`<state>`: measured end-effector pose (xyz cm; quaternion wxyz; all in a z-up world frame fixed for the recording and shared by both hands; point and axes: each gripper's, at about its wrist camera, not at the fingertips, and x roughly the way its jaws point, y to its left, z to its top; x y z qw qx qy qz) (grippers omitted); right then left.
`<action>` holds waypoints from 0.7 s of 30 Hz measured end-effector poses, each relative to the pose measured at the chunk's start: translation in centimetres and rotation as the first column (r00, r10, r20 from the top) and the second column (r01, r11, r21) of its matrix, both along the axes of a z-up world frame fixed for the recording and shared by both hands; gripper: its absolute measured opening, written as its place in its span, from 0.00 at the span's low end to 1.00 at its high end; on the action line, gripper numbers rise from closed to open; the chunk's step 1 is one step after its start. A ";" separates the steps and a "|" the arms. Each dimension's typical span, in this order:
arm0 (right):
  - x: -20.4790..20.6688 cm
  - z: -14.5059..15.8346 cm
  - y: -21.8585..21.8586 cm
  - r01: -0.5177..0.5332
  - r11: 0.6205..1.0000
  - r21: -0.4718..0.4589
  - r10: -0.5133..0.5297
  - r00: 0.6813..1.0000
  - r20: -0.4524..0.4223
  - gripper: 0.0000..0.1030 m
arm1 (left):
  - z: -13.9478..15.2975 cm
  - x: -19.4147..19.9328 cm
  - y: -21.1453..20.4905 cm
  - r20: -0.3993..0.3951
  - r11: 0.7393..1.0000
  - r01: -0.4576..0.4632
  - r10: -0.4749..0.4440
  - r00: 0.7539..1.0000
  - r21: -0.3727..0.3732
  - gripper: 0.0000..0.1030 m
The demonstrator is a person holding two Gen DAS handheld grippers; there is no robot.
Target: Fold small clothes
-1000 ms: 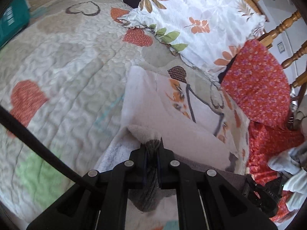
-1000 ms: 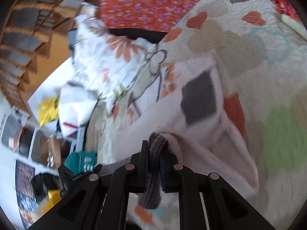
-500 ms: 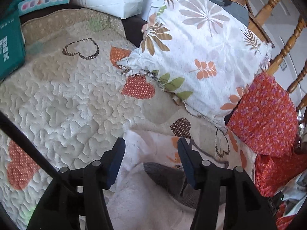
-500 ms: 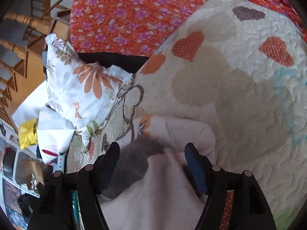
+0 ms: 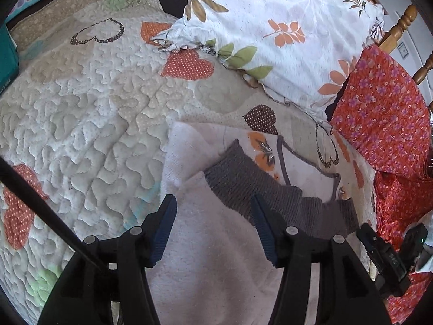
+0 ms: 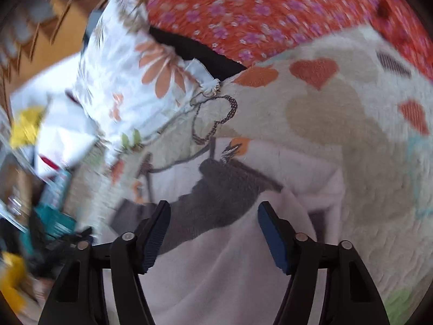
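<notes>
Now pale pink garment, folded, grey ribbed hem

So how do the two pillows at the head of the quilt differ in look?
The white pillow carries large orange and brown leaf and flower prints on a pale ground; the red pillow is covered in small purple flowers. In the left wrist view the white pillow lies to the left and shows more of its face, while the red pillow sits at the right edge by the wooden rails. Both are floral and rest at the quilt's edge.
</notes>
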<state>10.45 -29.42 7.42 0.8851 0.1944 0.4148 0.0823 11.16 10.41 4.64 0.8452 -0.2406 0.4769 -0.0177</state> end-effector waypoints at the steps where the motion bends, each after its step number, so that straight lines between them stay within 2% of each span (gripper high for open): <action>1: 0.6 -0.5 0.5 -0.022 1.000 0.004 0.022 1.000 -0.020 0.45 | 0.0 0.0 -0.3 -0.004 1.000 0.006 -0.006 1.000 0.008 0.54; 3: 1.7 -1.9 0.5 -0.027 0.999 0.032 0.029 0.997 -0.071 0.40 | 0.0 -0.1 -0.7 -0.010 0.999 0.018 -0.017 1.000 0.028 0.54; 4: 2.1 -2.6 0.3 0.013 1.000 -0.014 -0.014 0.995 -0.100 0.31 | 0.0 -0.1 -1.0 -0.014 0.999 0.022 -0.021 1.000 0.037 0.54; 5: 2.4 -3.0 0.0 0.054 0.996 -0.069 -0.062 0.991 -0.116 0.13 | 0.1 -0.3 -1.3 -0.017 0.998 0.029 -0.028 0.999 0.048 0.54; 6: 2.3 -3.0 -0.3 0.080 0.992 -0.101 -0.091 0.990 -0.112 0.11 | 0.2 -0.5 -1.5 -0.016 0.998 0.035 -0.035 0.999 0.057 0.54; 9: 1.4 -1.4 -0.1 0.106 0.978 -0.181 -0.119 0.991 -0.063 0.16 | 1.3 -2.1 -3.0 0.005 0.993 0.079 -0.079 0.997 0.093 0.54; 10: 1.0 -0.7 -0.1 0.111 0.974 -0.199 -0.121 0.992 -0.041 0.23 | 2.0 -3.2 -3.8 0.012 0.989 0.108 -0.110 0.994 0.101 0.54; 11: 0.2 0.2 -0.1 0.121 0.971 -0.206 -0.127 0.992 -0.015 0.32 | 2.4 -3.9 -4.4 0.017 0.987 0.126 -0.128 0.992 0.101 0.54; 13: -0.7 1.3 -0.6 0.131 0.972 -0.194 -0.132 0.991 0.006 0.39 | 4.2 -6.5 -6.2 0.036 0.981 0.167 -0.171 0.985 0.094 0.55; 14: -1.7 1.8 -0.9 0.140 0.973 -0.185 -0.139 0.990 0.014 0.39 | 5.6 -8.2 -7.4 0.047 0.978 0.195 -0.199 0.979 0.071 0.57; 17: -4.1 2.3 -2.1 0.162 0.974 -0.158 -0.164 0.986 0.004 0.40 | 9.7 -12.3 -10.7 0.104 0.947 0.321 -0.319 0.942 -0.005 0.65; 19: -5.4 2.2 -2.8 0.181 0.974 -0.135 -0.184 0.983 -0.014 0.43 | 13.7 -15.9 -13.7 0.150 0.908 0.418 -0.414 0.898 0.002 0.70; 20: -6.0 2.0 -3.3 0.193 0.974 -0.116 -0.198 0.980 -0.028 0.44 | 16.1 -18.0 -15.5 0.177 0.877 0.480 -0.474 0.862 0.009 0.75; 21: -6.7 1.8 -3.8 0.208 0.974 -0.090 -0.212 0.976 -0.046 0.45 | 17.5 -19.3 -16.6 0.191 0.856 0.517 -0.510 0.839 0.016 0.80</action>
